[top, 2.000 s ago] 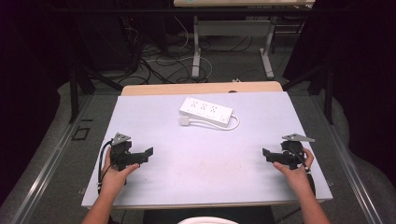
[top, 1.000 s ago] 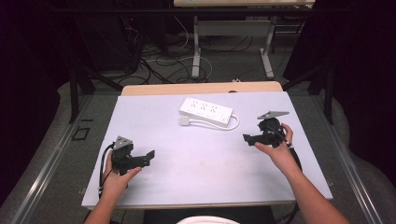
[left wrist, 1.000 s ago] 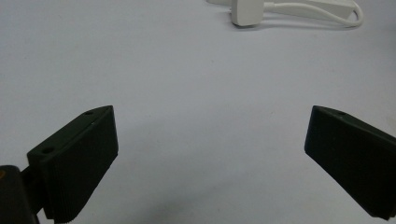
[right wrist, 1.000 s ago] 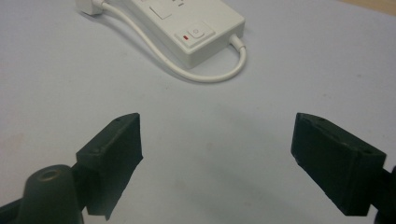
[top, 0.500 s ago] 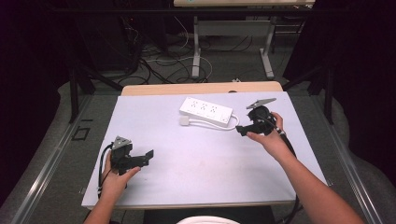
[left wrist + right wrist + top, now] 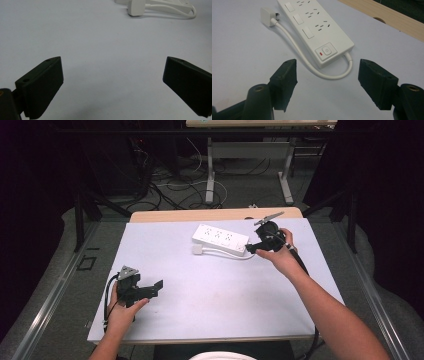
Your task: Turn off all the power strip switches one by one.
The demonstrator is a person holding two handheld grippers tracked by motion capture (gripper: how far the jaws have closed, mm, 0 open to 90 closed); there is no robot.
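A white power strip (image 6: pixel 220 239) (image 6: pixel 313 27) lies near the table's far middle, its cord (image 6: pixel 298 53) looped along the near side to a white plug (image 6: pixel 197 249) (image 6: pixel 267 16) (image 6: pixel 136 8). My right gripper (image 6: pixel 253 247) (image 6: pixel 327 82) hovers open just off the strip's switch end, jaws spread on either side of the cord loop, touching nothing. My left gripper (image 6: pixel 155 288) (image 6: pixel 112 85) is open low over bare table at the front left, far from the strip.
The light grey table (image 6: pixel 215 290) has a wooden strip (image 6: pixel 200 215) along its far edge. Behind it are desk legs and loose floor cables (image 6: pixel 185 185). The person's forearms come in from the front edge.
The right gripper has travelled from the table's front right forward and left to the power strip's switch end. The left gripper has stayed almost still at the front left.
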